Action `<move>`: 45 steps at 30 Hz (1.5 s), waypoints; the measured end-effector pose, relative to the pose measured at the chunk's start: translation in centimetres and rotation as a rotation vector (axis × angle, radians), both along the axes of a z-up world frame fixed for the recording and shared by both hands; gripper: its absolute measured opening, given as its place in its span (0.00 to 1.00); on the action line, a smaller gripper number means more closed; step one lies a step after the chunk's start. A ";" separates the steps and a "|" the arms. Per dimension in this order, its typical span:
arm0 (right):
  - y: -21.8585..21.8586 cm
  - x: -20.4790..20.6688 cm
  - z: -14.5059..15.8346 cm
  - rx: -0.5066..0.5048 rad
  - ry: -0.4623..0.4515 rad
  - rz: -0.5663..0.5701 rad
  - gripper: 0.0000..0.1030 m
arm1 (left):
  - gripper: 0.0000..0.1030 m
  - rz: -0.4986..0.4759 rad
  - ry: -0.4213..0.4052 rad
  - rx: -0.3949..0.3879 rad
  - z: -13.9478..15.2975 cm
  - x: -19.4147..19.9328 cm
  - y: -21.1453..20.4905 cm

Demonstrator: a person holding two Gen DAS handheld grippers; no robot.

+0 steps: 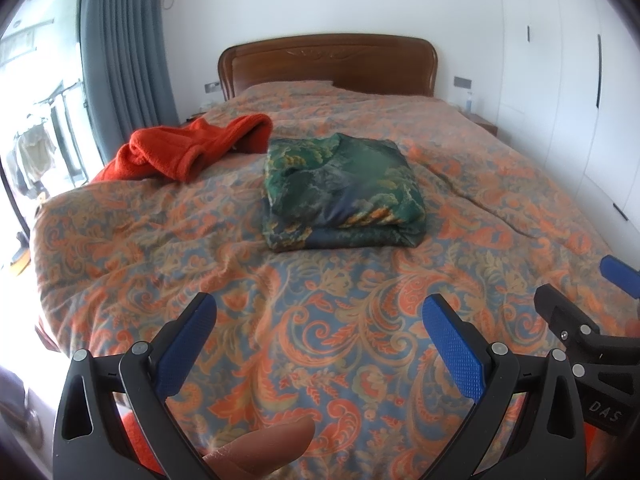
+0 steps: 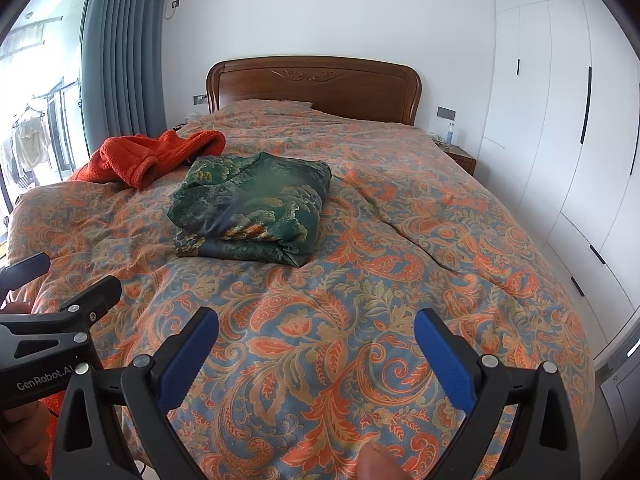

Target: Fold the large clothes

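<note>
A green patterned garment (image 1: 342, 192) lies folded in a thick square bundle in the middle of the bed; it also shows in the right wrist view (image 2: 250, 206). A crumpled orange fleece garment (image 1: 188, 146) lies unfolded at the bed's left side, just behind the green bundle (image 2: 148, 156). My left gripper (image 1: 320, 328) is open and empty above the near end of the bed, well short of both garments. My right gripper (image 2: 316, 340) is open and empty beside it. Each gripper shows at the edge of the other's view (image 1: 584, 312) (image 2: 76, 280).
The bed (image 1: 500, 200) carries an orange and blue paisley cover and a wooden headboard (image 2: 312, 80). White wardrobe doors (image 2: 560, 120) run along the right. A grey curtain (image 1: 124, 40) and window are at the left. Small nightstands (image 2: 460, 156) flank the headboard.
</note>
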State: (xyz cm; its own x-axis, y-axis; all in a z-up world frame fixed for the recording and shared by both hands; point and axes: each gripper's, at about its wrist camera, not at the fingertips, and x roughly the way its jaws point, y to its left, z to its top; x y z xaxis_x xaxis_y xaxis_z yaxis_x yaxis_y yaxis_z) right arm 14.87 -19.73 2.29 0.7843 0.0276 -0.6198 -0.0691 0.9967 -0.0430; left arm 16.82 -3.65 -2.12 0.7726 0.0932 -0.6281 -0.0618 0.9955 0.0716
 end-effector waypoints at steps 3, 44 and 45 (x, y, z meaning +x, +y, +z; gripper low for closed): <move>0.0 0.0 0.0 -0.002 0.000 0.001 0.97 | 1.00 0.002 0.000 0.002 0.0 0.0 -0.1; -0.2 0.2 -0.3 -0.037 0.009 -0.010 0.97 | 1.00 0.013 0.023 -0.012 -1.3 0.6 0.4; -0.2 0.2 -0.3 -0.037 0.010 -0.011 0.97 | 1.00 0.011 0.021 -0.014 -1.4 0.5 0.5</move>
State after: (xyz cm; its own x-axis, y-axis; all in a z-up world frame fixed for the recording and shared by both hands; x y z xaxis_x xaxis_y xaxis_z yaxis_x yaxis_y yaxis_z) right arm 15.12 -19.95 2.02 0.7782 -0.0037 -0.6280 -0.0590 0.9951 -0.0791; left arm 17.34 -3.20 -3.55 0.7579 0.0930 -0.6457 -0.0716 0.9957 0.0594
